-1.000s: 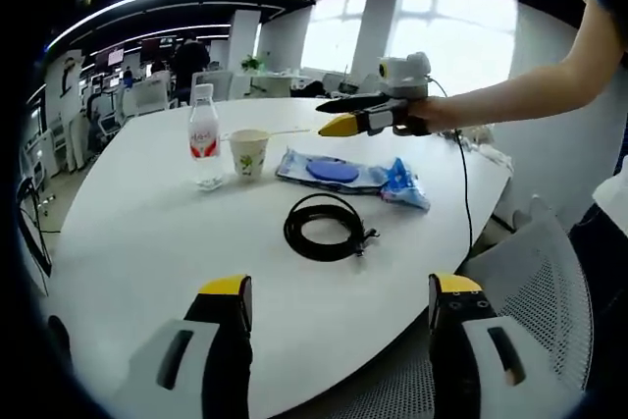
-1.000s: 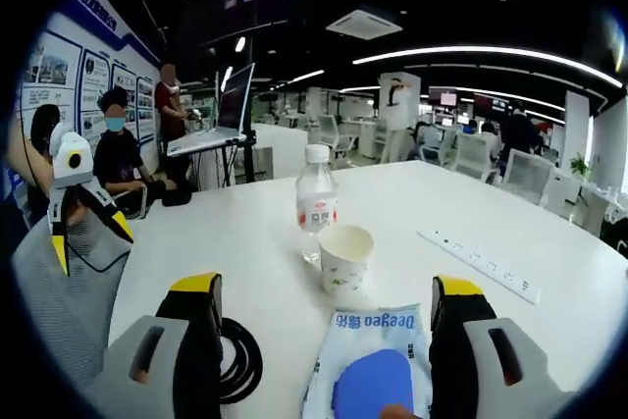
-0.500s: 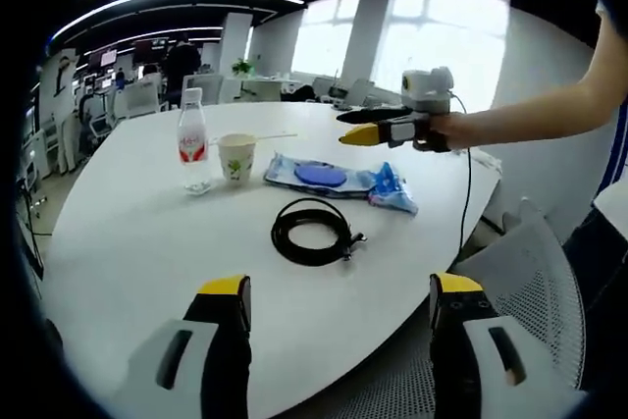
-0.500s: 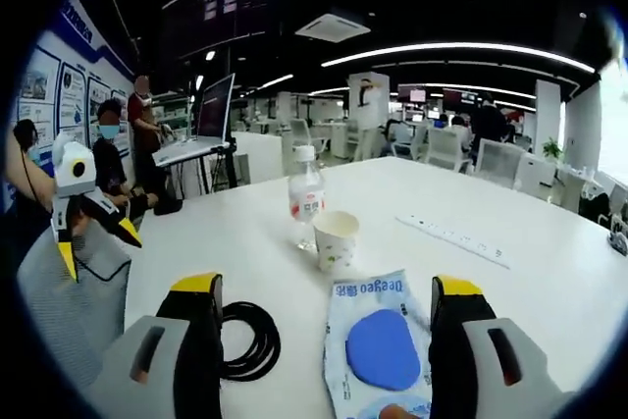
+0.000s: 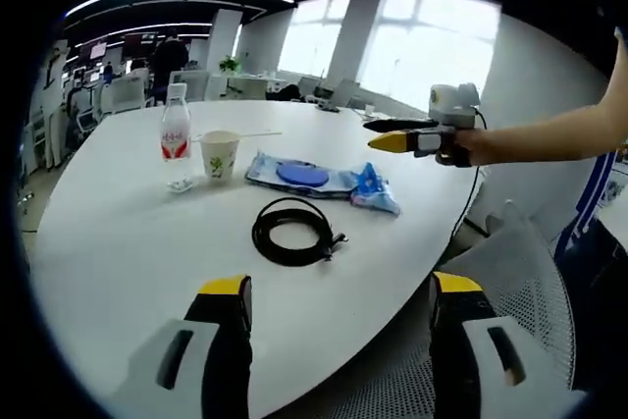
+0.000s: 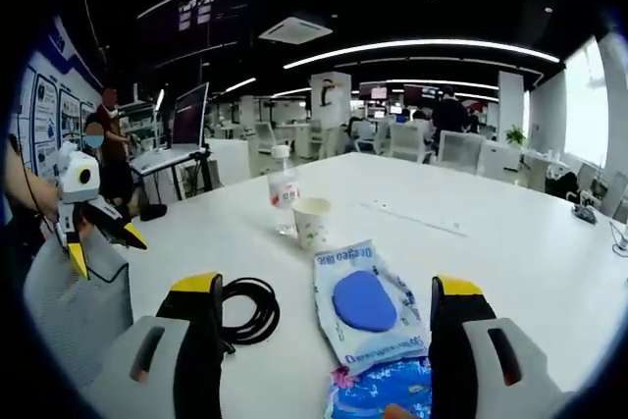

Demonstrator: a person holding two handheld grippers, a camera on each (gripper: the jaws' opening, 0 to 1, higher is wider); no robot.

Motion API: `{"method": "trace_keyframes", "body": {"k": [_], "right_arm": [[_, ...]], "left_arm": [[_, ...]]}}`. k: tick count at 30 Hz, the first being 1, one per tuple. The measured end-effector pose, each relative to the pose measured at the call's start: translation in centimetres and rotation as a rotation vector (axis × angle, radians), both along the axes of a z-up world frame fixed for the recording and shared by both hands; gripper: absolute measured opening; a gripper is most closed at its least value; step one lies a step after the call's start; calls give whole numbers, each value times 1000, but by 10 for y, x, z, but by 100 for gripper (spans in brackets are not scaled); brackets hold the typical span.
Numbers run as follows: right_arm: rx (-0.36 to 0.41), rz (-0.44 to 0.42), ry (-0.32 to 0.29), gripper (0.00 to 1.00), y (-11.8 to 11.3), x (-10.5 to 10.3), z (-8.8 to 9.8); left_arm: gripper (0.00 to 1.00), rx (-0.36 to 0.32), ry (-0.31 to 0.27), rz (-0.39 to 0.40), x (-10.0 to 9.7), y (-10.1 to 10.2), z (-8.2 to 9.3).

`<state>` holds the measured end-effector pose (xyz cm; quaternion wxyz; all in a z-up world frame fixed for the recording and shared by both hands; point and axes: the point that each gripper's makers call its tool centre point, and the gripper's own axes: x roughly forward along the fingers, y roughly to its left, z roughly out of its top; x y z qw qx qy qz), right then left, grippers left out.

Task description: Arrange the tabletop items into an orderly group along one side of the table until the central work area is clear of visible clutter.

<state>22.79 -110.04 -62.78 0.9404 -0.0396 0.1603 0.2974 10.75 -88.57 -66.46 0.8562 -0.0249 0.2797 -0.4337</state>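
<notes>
In the left gripper view, a clear plastic water bottle with a red label (image 5: 176, 134) stood at the far left of the white round table (image 5: 118, 242), with a printed paper cup (image 5: 219, 153) just beside it. Next lay a clear plastic packet holding a blue disc (image 5: 299, 175), then a blue crinkled wrapper (image 5: 374, 187) touching its end. A coiled black cable (image 5: 291, 231) lay nearer the left gripper (image 5: 339, 293), whose jaws stood wide apart, holding nothing. Farthest right, the right gripper (image 5: 385, 134) hovered above the table edge, its black-and-yellow tips slightly parted. In the right gripper view its own jaws stood apart and empty over the packet.
</notes>
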Motion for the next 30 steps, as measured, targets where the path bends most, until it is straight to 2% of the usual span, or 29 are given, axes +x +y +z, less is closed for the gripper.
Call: {"method": "trace_keyframes", "body": {"k": [10, 11, 13, 19, 26, 30], "right_arm": [[-13, -53, -8, 86, -10, -24, -2], [-11, -61, -10, 85, -11, -25, -2], [46, -113, -30, 85, -13, -22, 5], [45, -124, -41, 85, -11, -34, 10], [77, -180, -16, 85, -25, -44, 1], [76, -184, -9, 85, -31, -49, -4]], "left_arm": [[69, -36, -1, 2, 1, 0, 5], [69, -38, -3, 4, 1, 0, 6], [68, -33, -13, 5, 1, 1, 7], [69, -24, -15, -45, -6, -6, 4], [68, -21, 10, -67, -9, -9, -1], [68, -11, 16, -70, -10, -9, -3]]}}
